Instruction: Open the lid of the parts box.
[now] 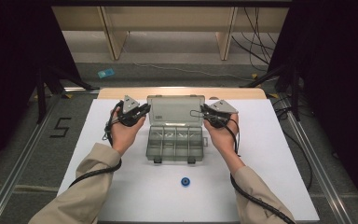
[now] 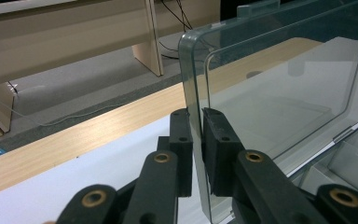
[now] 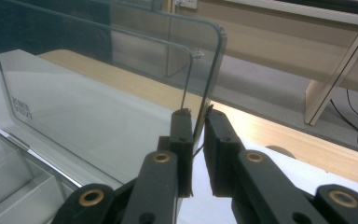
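Observation:
A clear plastic compartment box [image 1: 175, 142] sits mid-table with its lid [image 1: 175, 111] raised upright at the back. My left gripper [image 1: 145, 108] is shut on the lid's left edge. In the left gripper view, the two black pads [image 2: 196, 121] clamp the lid's thin side rim [image 2: 279, 93]. My right gripper [image 1: 203, 111] is shut on the lid's right edge. In the right gripper view, that rim runs between the pads [image 3: 197, 119], and the transparent lid [image 3: 98, 93] spreads to the left. Empty compartments [image 2: 349, 158] [image 3: 9, 182] lie below the lid.
The box rests on a white board [image 1: 270, 154] over a wooden tabletop [image 1: 121, 93]. A small blue ring [image 1: 185, 181] lies on the board in front of the box. Beyond the table are bench legs [image 1: 114, 39], floor cables [image 1: 256, 46] and a light blue object [image 1: 106, 73].

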Motion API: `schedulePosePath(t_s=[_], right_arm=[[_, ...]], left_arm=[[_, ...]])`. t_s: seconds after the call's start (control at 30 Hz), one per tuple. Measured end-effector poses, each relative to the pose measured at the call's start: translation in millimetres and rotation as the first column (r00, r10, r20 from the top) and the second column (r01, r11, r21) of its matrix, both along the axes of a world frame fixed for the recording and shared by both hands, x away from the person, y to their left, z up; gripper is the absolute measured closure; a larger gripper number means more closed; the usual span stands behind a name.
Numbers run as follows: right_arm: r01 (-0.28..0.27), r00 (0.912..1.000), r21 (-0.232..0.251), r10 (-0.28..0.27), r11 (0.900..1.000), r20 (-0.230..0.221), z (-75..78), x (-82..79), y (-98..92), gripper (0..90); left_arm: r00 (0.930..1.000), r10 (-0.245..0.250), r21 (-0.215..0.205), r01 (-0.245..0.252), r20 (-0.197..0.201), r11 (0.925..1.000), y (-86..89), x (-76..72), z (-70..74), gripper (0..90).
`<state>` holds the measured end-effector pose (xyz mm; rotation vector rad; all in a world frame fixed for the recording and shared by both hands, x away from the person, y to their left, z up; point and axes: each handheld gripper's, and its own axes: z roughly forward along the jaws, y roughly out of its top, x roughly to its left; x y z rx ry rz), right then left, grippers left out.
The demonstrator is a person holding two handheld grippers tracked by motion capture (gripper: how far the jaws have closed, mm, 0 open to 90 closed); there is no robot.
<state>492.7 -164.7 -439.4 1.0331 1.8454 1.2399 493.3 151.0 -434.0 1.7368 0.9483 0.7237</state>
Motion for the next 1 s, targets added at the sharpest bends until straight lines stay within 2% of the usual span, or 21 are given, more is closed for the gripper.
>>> schedulePosePath(t_s=[0.07,0.13,0.2,0.27,0.37,0.47,0.5,0.53,0.6,0.63,0.73,0.8,0.83,0.9,1.0], right_arm=[[-0.002,1.0000,-0.017,0.002,1.000,-0.005,0.1,0.2,-1.4,82.9],[0.001,1.0000,-0.002,-0.001,1.000,-0.001,-2.0,1.5,0.2,82.8],[-0.008,0.9997,-0.002,0.008,1.000,-0.025,-2.5,1.5,0.2,82.5],[0.002,1.0000,-0.015,-0.002,1.000,-0.002,-3.9,3.2,-0.3,82.5],[-0.002,0.9997,-0.012,0.002,1.000,-0.025,-5.8,3.7,0.1,82.1],[0.001,0.9998,-0.024,-0.001,1.000,-0.018,-8.3,5.5,0.4,80.8],[-0.006,0.9987,-0.024,0.004,1.000,-0.051,-8.3,4.3,0.6,79.9],[-0.001,0.9996,-0.030,0.000,1.000,-0.028,-10.1,6.0,0.8,78.8],[0.001,0.9986,-0.023,-0.002,1.000,-0.054,-11.9,6.0,1.7,75.2],[-0.007,0.9977,-0.038,0.004,0.999,-0.067,-11.5,6.5,0.1,72.1],[-0.007,0.9937,-0.015,0.005,1.000,-0.112,-12.7,7.4,0.5,61.8],[-0.008,0.9922,-0.018,0.006,1.000,-0.124,-13.2,8.7,-1.0,58.3],[-0.008,0.9919,-0.001,0.007,1.000,-0.127,-14.5,9.5,-0.5,57.1],[0.000,0.9902,-0.020,-0.003,1.000,-0.140,-15.2,9.4,-1.7,55.0],[0.000,0.9895,-0.003,-0.001,1.000,-0.145,-17.1,10.4,-2.2,50.2]], left_arm=[[1.0000,0.001,0.003,-0.001,-0.002,1.0000,0.5,0.5,-1.3,82.2],[0.9999,0.000,0.009,0.000,-0.012,1.0000,0.6,1.1,-3.5,82.5],[0.9998,0.002,0.013,-0.002,-0.019,0.9999,0.4,1.6,-6.6,82.9],[0.9996,0.000,0.022,0.000,-0.027,0.9998,0.4,2.3,-9.4,82.9],[0.9994,0.001,0.022,0.000,-0.034,0.9998,0.0,3.0,-11.6,82.8],[0.9992,0.001,0.031,0.001,-0.039,0.9995,0.2,3.4,-12.9,82.6],[0.9990,0.003,0.032,-0.002,-0.044,0.9995,0.3,3.5,-13.5,82.4],[0.9989,0.005,0.030,-0.004,-0.047,0.9995,0.2,3.7,-14.3,82.1],[0.9984,0.008,0.031,-0.006,-0.055,0.9995,0.9,4.2,-15.8,81.4],[0.9983,0.008,0.035,-0.006,-0.058,0.9994,1.8,4.5,-16.3,80.7],[0.9974,0.010,0.032,-0.008,-0.071,0.9995,3.8,5.3,-16.7,77.1],[0.9969,0.010,0.033,-0.008,-0.078,0.9994,4.4,5.6,-16.8,76.1],[0.9968,0.013,0.033,-0.010,-0.079,0.9994,4.2,5.6,-17.0,75.7],[0.9960,0.015,0.032,-0.012,-0.088,0.9994,3.4,5.5,-17.6,75.6],[0.9961,0.015,0.031,-0.013,-0.087,0.9994,3.3,5.0,-17.0,74.1]])
